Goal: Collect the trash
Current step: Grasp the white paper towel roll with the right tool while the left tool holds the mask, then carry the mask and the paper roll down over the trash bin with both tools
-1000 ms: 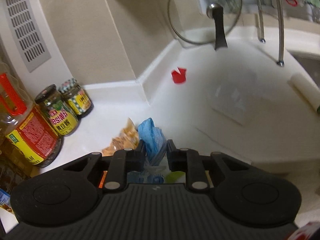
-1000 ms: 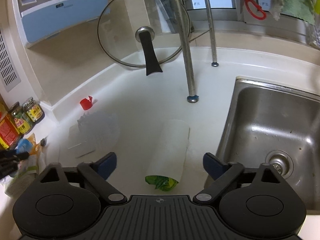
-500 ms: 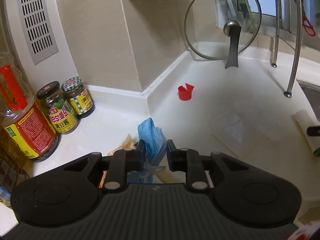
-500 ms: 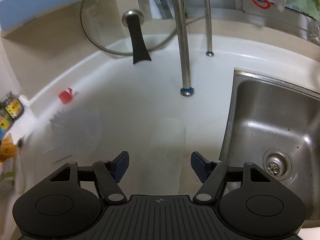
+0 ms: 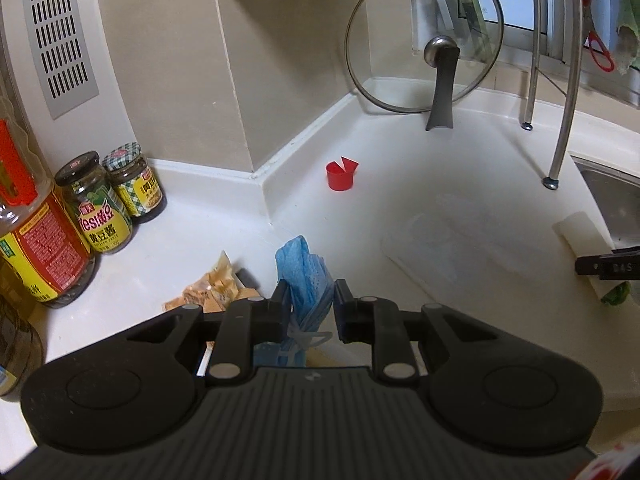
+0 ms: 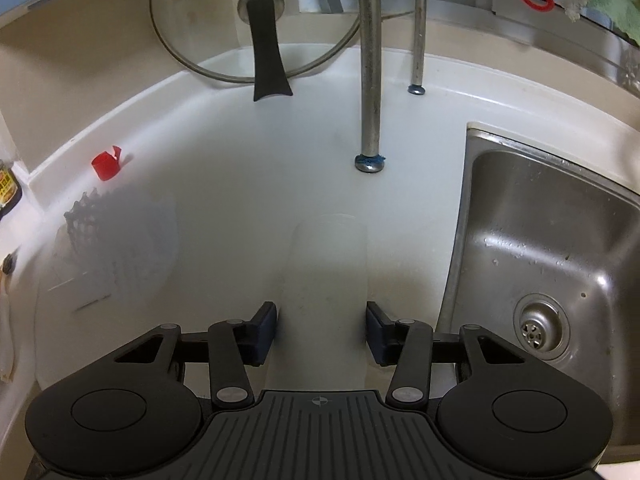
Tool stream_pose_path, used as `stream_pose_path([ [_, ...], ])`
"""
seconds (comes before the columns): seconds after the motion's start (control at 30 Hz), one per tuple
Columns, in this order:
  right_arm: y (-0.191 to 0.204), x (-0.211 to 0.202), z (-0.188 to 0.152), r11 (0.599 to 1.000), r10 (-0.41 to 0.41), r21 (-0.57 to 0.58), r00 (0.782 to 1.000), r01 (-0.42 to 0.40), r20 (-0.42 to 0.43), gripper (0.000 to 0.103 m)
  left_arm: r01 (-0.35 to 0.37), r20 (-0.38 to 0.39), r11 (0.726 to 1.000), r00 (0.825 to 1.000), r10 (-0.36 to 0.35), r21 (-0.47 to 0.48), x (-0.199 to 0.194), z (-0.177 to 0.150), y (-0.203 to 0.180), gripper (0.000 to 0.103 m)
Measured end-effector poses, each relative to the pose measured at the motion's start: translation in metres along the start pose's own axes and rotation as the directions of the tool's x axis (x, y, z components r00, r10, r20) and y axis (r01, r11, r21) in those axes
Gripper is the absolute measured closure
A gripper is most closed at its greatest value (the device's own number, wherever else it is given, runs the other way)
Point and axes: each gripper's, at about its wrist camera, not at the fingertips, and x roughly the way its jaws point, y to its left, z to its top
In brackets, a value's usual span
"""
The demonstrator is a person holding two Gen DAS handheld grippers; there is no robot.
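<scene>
My left gripper (image 5: pixel 309 312) is shut on a crumpled blue face mask (image 5: pixel 304 276) and holds it above the white counter. An orange snack wrapper (image 5: pixel 212 292) lies just below and left of it. My right gripper (image 6: pixel 321 328) has its fingers closed against both sides of a white plastic cup (image 6: pixel 326 280) lying on its side beside the sink. The cup also shows in the left wrist view (image 5: pixel 586 236), with a green scrap (image 5: pixel 616 294) at its mouth. A torn red cup piece (image 6: pixel 106 164) sits by the wall, and it also shows in the left wrist view (image 5: pixel 340 176). A clear plastic wrapper (image 6: pixel 116 252) lies flat on the counter.
Sauce jars (image 5: pixel 104 208) and an oil bottle (image 5: pixel 36 232) stand at the left. A glass pot lid (image 6: pixel 256 28) leans on the back wall. Steel rack legs (image 6: pixel 370 80) stand on the counter. The steel sink (image 6: pixel 552 272) is at the right.
My right gripper moved forward over the white cup and its fingers closed in onto the cup's sides. My left gripper rose and tilted up with the blue mask still in it.
</scene>
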Motion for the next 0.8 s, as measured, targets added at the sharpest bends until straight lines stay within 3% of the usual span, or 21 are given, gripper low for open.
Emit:
stream_pose_path([
  [0.43,0.007,-0.069,-0.002,0.996,0.081,0.023,0.991,-0.084,0.11,0.056,0.064,0.017,0.997,0.998,-0.064,-0.034,-0.036,-0.011,0.003,0.082],
  [0.8,0.047,-0.148,-0.045,0.967,0.252,0.008,0.959,-0.255,0.13,0.056,0.176,0.048,0.984,0.984,-0.174,-0.037,-0.093,-0.036,-0.004,0.082],
])
